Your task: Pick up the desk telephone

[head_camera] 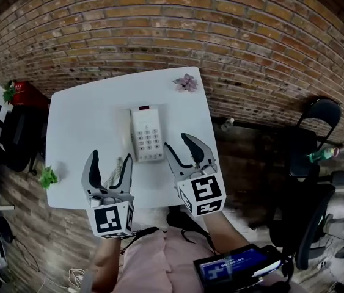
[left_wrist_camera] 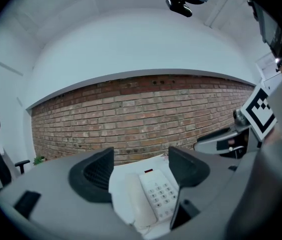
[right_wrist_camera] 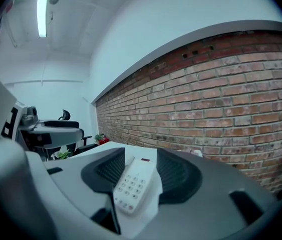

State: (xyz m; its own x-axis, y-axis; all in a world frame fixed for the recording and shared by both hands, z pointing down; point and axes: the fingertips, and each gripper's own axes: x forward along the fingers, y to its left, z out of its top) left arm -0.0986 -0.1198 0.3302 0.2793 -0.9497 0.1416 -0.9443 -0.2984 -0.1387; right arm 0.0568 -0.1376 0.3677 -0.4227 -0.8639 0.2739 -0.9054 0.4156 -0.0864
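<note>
Head view: desk telephone (head_camera: 147,134) looks rigid, slick plastic, probably light. Left claw (head_camera: 110,157) and right claw (head_camera: 178,143) both gape wide, empty; best pinch across its long sides.

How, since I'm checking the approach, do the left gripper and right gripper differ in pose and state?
The left gripper has its jaws wider apart than the right gripper. The left gripper points straight up the head view, by the desk telephone's handset side; the right gripper angles leftward at its keypad side. Both are open and grip nothing.
</note>
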